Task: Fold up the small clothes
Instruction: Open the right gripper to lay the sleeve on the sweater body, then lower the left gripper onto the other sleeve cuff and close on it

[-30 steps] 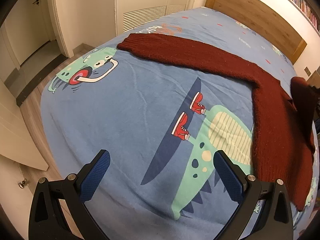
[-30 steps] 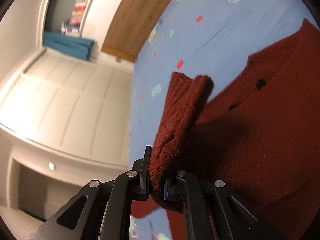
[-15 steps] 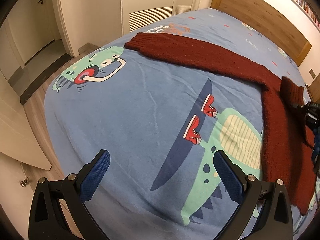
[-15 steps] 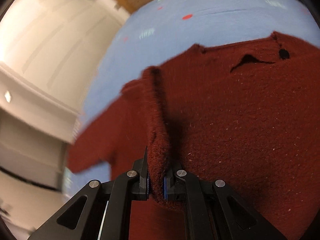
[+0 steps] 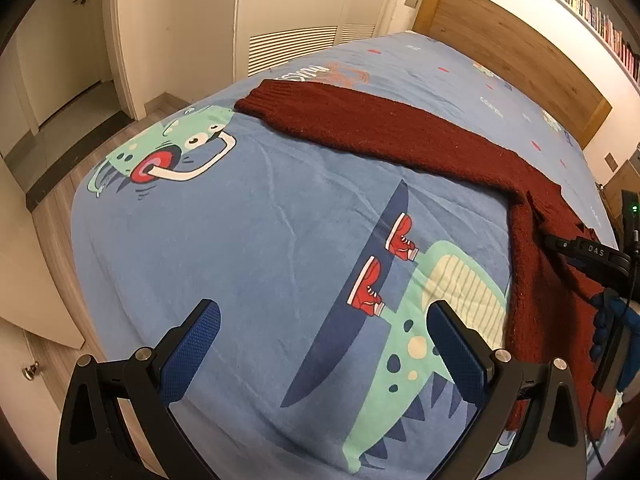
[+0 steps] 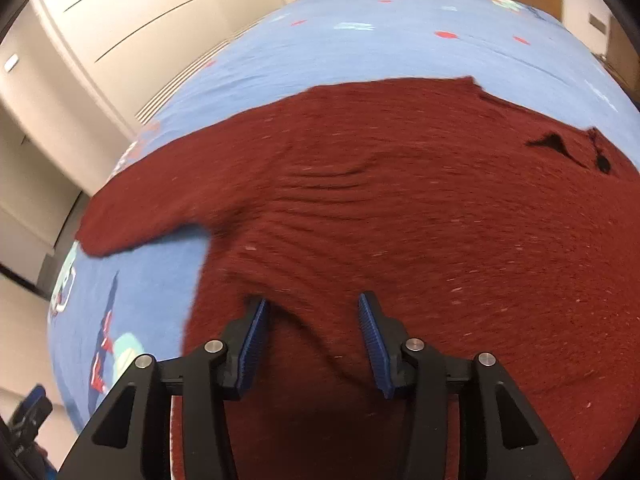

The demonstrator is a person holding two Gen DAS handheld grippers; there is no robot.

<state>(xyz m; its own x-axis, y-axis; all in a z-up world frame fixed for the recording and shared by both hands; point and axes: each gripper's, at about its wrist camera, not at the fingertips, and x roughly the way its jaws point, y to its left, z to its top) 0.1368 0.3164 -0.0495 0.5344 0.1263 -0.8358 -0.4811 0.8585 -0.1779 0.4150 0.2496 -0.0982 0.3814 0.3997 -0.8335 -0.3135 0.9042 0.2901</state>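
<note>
A dark red knitted sweater (image 5: 400, 136) lies on the blue dinosaur-print bedsheet (image 5: 260, 240), one long sleeve stretched toward the far left. In the right wrist view the sweater (image 6: 400, 208) fills the frame, with the other sleeve laid over the body. My right gripper (image 6: 312, 332) is open just above the knit, holding nothing; it shows at the right edge of the left wrist view (image 5: 588, 256). My left gripper (image 5: 320, 344) is open and empty over the bare sheet, left of the sweater's body.
A wooden headboard (image 5: 512, 48) stands at the far end of the bed. White wardrobe doors (image 5: 292, 12) and a doorway (image 5: 60, 60) lie beyond the bed's left side, with wood floor (image 5: 60, 208) below the bed's edge.
My right gripper carried the held sleeve over the sweater's body, lowered it and opened, leaving the sleeve lying flat. My left gripper stayed open and drifted only slightly.
</note>
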